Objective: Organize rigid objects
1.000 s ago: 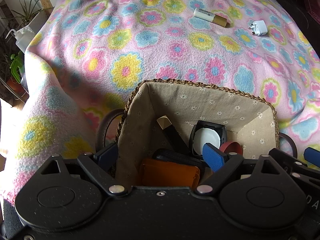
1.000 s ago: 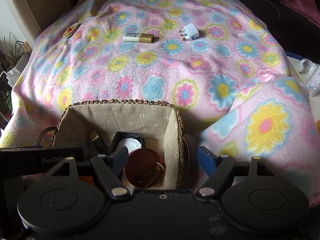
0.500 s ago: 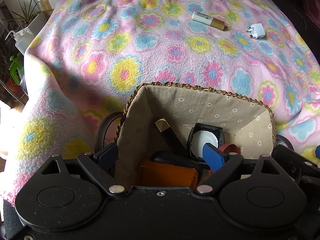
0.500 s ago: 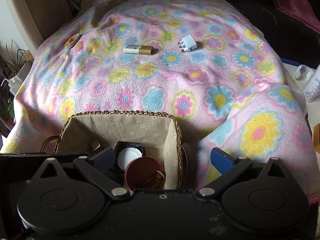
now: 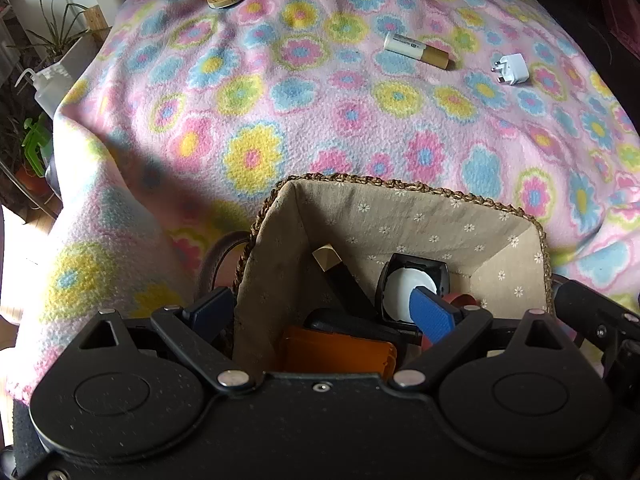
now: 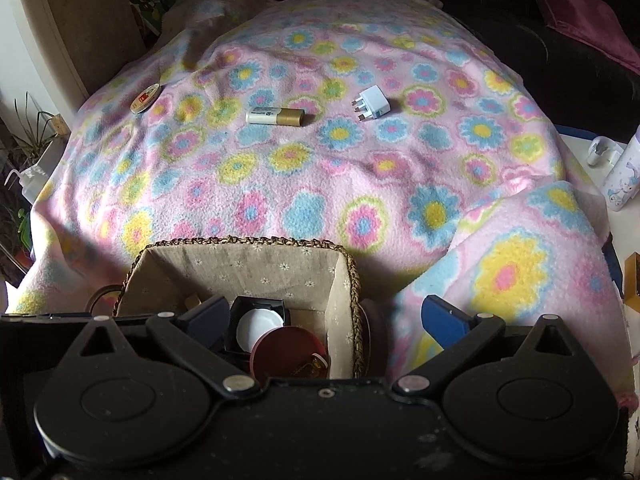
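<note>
A woven basket [image 5: 400, 185] with a flowered cloth lining stands on the flowered blanket, close under both grippers. Inside lie an orange box [image 5: 340, 354], a black case with a white disc [image 5: 412, 284] and a round red container [image 6: 288, 348]. My left gripper [image 5: 320, 314] straddles the basket's left wall; its jaws are opening and the pads press on nothing. My right gripper [image 6: 326, 318] stands wide open across the basket's right wall [image 6: 340, 300]. Farther out on the blanket lie a round tin [image 6: 146, 98], a white-and-gold tube [image 6: 274, 116] and a white plug [image 6: 372, 108].
The blanket [image 6: 360, 184] drops off at the left, where potted plants [image 5: 52, 36] and a squeeze bottle [image 5: 44, 84] stand. A white printed bottle [image 6: 624, 176] stands on a surface at the right. A dark sofa with a magenta cushion [image 6: 580, 12] lies behind.
The right gripper's jaws have spread wide, leaving the red container in the basket, and that view has drawn back a little. The left jaws have widened slightly.
</note>
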The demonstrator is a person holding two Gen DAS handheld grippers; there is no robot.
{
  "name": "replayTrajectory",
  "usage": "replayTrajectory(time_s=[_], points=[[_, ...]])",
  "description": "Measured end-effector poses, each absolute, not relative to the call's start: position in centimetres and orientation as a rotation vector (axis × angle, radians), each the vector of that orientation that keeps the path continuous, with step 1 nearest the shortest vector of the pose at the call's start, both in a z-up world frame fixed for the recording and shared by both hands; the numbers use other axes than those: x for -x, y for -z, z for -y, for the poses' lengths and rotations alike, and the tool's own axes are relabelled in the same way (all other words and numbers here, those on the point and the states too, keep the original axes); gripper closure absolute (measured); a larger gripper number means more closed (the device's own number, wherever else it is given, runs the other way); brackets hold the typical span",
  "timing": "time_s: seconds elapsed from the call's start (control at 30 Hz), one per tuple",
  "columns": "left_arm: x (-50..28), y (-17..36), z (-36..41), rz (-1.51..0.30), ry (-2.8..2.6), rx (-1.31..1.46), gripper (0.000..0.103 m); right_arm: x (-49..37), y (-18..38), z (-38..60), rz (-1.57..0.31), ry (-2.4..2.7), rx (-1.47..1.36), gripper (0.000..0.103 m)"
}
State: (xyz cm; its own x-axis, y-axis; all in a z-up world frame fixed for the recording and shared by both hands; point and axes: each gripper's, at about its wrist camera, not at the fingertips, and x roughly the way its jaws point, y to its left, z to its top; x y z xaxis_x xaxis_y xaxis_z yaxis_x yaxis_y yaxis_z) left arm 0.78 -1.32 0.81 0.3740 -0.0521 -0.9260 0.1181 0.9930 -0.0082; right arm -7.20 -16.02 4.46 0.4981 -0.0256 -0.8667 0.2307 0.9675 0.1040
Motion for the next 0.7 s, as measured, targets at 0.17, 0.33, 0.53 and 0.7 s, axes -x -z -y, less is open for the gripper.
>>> replayTrajectory(time_s=[0.17, 0.33, 0.53, 0.7], points=[[-0.7, -0.8, 1.4, -1.185, 0.104, -0.073, 0.011, 7.8, -4.7, 16.2, -0.994, 0.185, -0.240, 0.000], [-0.6, -0.8, 1.4, -1.190, 0.093, -0.082, 0.011, 7.8, -4.9, 16.1, -0.990, 0.204, -0.222, 0.000], [-0.6, -0.8, 1.2, -1.193, 0.082, -0.078, 0.011, 8.2, -5.2, 15.9, -0.982, 0.220, -0.195, 0.000], [-0.6, -0.8, 1.3, -1.191, 0.074, -0.084, 0.011, 8.4, -5.4, 15.2, -0.966, 0.213, -0.150, 0.000]])
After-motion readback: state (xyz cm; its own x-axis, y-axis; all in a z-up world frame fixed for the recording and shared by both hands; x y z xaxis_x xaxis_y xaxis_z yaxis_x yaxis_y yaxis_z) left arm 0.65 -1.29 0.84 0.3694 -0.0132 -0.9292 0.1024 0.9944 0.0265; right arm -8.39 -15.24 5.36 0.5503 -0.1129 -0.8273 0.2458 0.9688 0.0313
